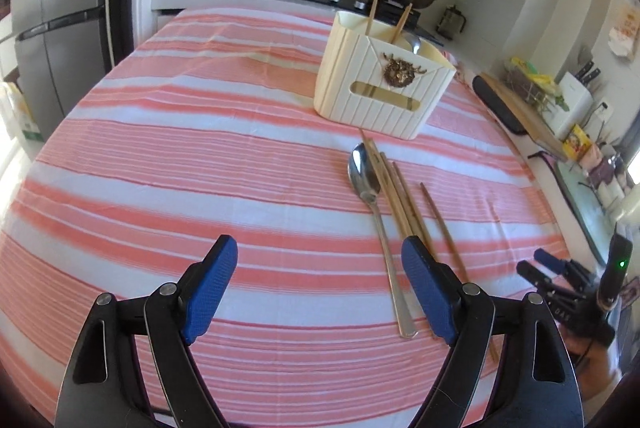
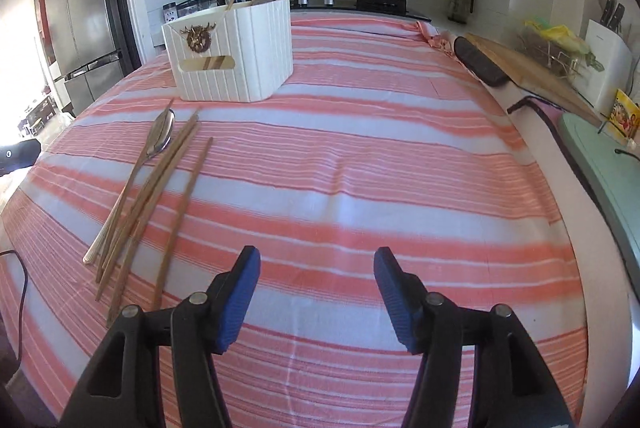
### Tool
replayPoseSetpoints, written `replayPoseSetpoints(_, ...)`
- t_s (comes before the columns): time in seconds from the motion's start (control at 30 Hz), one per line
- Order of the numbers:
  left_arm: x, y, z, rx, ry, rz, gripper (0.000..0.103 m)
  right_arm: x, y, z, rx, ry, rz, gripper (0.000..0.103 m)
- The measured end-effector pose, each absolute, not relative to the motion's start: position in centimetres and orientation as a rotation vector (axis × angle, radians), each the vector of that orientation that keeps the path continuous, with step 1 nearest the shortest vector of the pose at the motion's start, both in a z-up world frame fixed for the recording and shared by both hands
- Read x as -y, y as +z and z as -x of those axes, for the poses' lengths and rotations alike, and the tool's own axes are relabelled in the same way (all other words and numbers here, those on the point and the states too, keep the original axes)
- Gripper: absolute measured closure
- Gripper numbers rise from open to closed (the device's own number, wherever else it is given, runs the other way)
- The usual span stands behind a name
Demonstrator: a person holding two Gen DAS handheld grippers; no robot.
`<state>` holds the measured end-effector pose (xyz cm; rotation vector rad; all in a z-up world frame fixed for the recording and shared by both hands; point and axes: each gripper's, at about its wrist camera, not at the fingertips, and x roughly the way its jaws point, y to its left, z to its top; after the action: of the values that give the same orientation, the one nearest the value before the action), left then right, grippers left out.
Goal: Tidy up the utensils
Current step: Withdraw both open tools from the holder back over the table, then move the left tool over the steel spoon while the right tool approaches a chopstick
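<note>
Right wrist view: holder (image 2: 236, 60) stands beyond spoon (image 2: 160, 136) and chopsticks (image 2: 160, 184).

Glossy metal spoon (image 1: 365, 175), wood chopsticks (image 2: 149, 202), cloth (image 1: 200, 148).

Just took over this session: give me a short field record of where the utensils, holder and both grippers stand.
holder: white ribbed box, upright on striped cloth
in holder: two chopsticks, one spoon
loose on cloth: spoon and several chopsticks, side by side before the holder
left gripper: open, empty
right gripper: open, empty, chopsticks to its left
</note>
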<state>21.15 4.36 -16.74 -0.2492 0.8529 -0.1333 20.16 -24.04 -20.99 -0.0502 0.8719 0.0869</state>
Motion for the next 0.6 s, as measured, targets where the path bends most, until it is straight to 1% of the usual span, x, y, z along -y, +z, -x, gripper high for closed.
replayPoseSetpoints(0.27,-2.3,-19.7,-19.5,-0.892,-0.091,0.173,0.018,24.0,-21.4,-18.7,-0.877,0.06,0.027,0.043)
replayPoseSetpoints(0.6,-1.9,-20.5,-18.4,-0.884,-0.06,0.164,0.018,23.1,-22.8,-19.2,-0.917,0.057,0.039,0.043)
